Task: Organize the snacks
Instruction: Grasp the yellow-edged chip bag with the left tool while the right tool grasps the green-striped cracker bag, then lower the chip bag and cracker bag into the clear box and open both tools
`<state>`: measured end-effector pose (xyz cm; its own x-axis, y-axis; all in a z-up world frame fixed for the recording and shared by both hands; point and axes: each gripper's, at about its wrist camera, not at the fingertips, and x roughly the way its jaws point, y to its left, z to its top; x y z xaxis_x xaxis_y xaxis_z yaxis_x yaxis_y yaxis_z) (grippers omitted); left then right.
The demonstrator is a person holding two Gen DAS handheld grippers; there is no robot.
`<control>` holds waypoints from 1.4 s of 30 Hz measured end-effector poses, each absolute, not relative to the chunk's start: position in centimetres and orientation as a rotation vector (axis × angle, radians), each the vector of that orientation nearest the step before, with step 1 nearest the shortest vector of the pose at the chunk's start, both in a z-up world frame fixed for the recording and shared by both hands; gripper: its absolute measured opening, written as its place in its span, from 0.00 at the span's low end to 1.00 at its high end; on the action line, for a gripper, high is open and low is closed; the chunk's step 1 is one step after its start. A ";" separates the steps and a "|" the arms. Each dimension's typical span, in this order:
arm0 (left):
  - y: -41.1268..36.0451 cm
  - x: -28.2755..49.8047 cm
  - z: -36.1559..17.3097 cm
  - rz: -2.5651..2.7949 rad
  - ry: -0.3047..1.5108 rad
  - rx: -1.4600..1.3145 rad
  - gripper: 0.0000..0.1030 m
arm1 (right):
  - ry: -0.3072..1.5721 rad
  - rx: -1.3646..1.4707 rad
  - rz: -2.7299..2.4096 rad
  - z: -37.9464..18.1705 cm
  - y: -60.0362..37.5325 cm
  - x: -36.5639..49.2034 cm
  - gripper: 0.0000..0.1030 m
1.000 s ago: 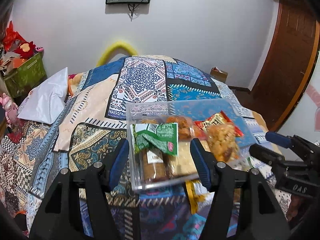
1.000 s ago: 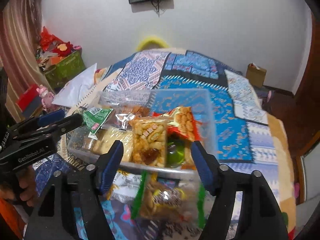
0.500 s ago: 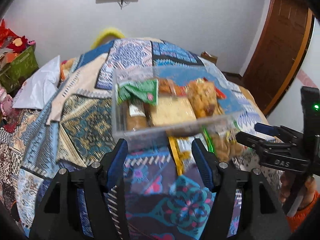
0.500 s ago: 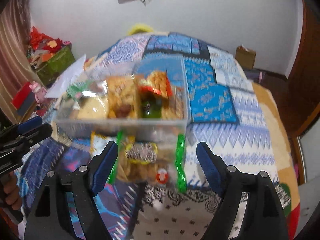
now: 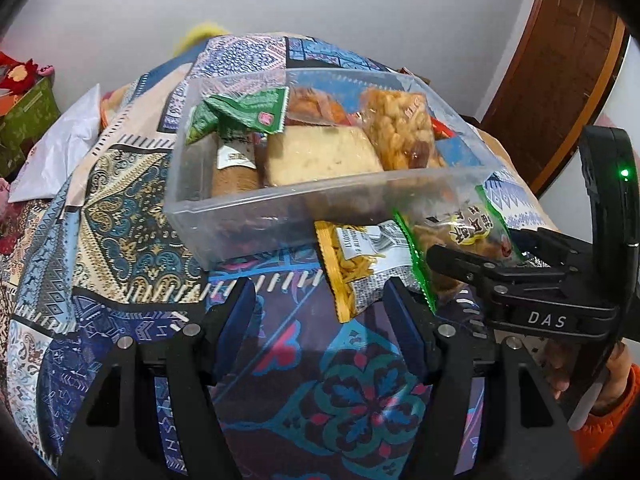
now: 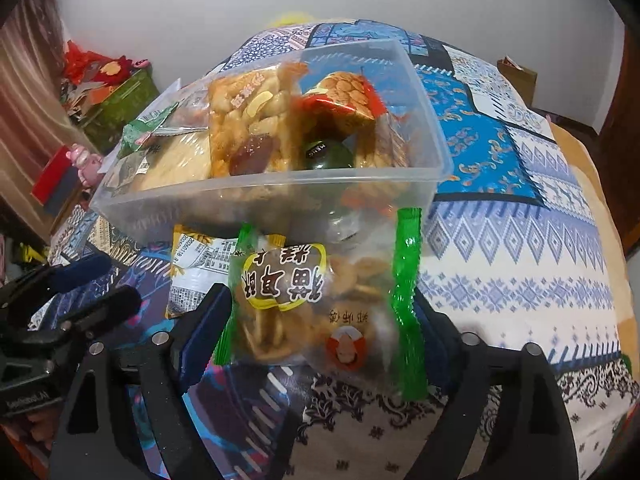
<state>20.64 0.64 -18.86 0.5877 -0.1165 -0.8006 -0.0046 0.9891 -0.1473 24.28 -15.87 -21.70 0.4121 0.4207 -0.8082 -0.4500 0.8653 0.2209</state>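
A clear plastic box (image 5: 280,208) (image 6: 280,200) full of wrapped snacks sits on the patterned bedspread. In front of it lie a green-edged clear snack bag (image 6: 320,300) (image 5: 460,240) and a yellow-edged snack packet (image 5: 356,264) (image 6: 192,268). My right gripper (image 6: 324,324) is open with its fingers on either side of the green-edged bag, which rests on the bed. My left gripper (image 5: 320,308) is open and empty, just short of the box and the yellow-edged packet. The right gripper also shows at the right of the left wrist view (image 5: 448,256).
The bedspread (image 5: 360,392) covers the whole bed. A white pillow (image 5: 60,148) lies at the left. A green box of toys (image 6: 116,108) stands beside the bed at the far left. A wooden door (image 5: 560,60) is at the right.
Both grippers have pulled back and lowered from the box, which now sits farther ahead. The two loose snack bags have come into view, and the right fingers now flank the green-edged bag.
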 end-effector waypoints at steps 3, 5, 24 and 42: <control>0.3 21.1 -19.0 -0.070 0.945 -0.139 0.64 | 0.999 -0.028 0.564 -21.6 -16.0 24.0 0.70; 0.0 21.3 -19.1 -0.074 0.950 -0.145 0.64 | 0.984 -0.044 0.555 -21.3 -16.2 23.7 0.67; -3.3 26.3 -22.4 -0.074 1.067 -0.182 0.76 | 0.910 -0.006 0.481 -19.5 -21.3 23.1 0.63; -3.5 21.5 -18.7 -0.124 0.937 -0.122 0.43 | 0.826 0.031 0.479 -15.9 -21.5 22.3 0.63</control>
<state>21.49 -3.51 -18.70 0.5861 -0.1585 -0.7946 0.0530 0.9861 -0.1576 22.32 -21.50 -15.91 0.5776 0.4209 -0.6995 -0.3975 0.8934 0.2093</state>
